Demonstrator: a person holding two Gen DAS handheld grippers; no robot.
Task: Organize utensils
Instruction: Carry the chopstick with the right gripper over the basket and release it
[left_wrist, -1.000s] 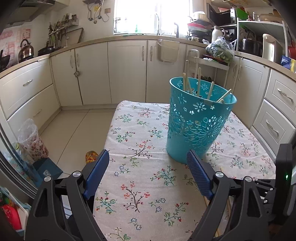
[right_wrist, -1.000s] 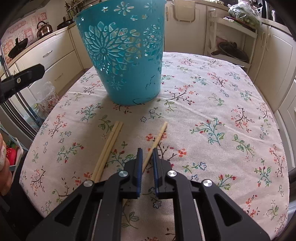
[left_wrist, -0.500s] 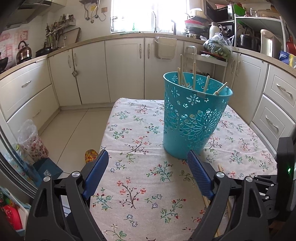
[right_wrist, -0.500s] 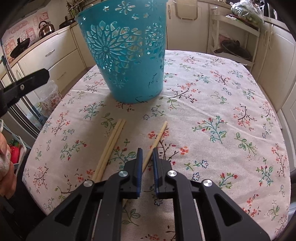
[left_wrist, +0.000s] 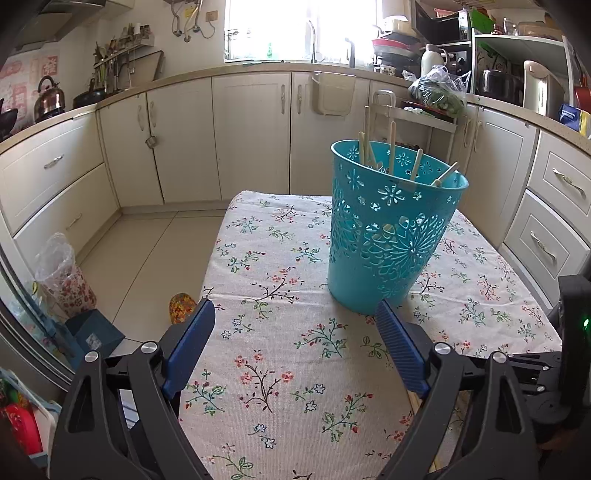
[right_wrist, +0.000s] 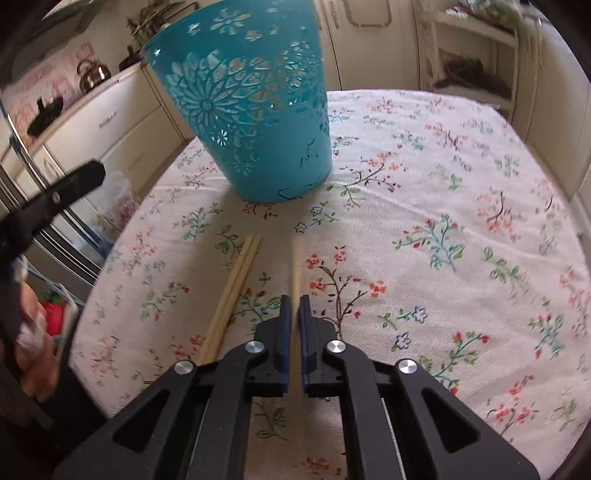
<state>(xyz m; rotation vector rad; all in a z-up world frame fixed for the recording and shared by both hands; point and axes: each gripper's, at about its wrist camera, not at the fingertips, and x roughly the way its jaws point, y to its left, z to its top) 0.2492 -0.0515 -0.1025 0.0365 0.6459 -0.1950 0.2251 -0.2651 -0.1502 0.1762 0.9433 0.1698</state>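
A teal perforated basket (left_wrist: 391, 232) stands on the flowered tablecloth (left_wrist: 280, 369) with several wooden chopsticks (left_wrist: 391, 142) sticking out of it. My left gripper (left_wrist: 295, 339) hangs open over the cloth, short of the basket, with nothing between its blue pads. In the right wrist view the basket (right_wrist: 251, 110) is ahead, and my right gripper (right_wrist: 294, 306) is shut on a single chopstick (right_wrist: 296, 266) that points straight forward. Left of it, a pair of chopsticks (right_wrist: 236, 284) lies side by side on the cloth (right_wrist: 443, 221).
Cream kitchen cabinets (left_wrist: 251, 133) ring the table. On the floor to the left are a plastic bag (left_wrist: 62, 273), a blue box (left_wrist: 94, 330) and a colourful ball (left_wrist: 181, 306). A person's hand (right_wrist: 33, 354) and the left gripper's finger (right_wrist: 55, 195) show at the left.
My right gripper closed on the single chopstick, which now points straight ahead instead of slanting right. The right view has turned and come closer to the basket. The left gripper stayed open.
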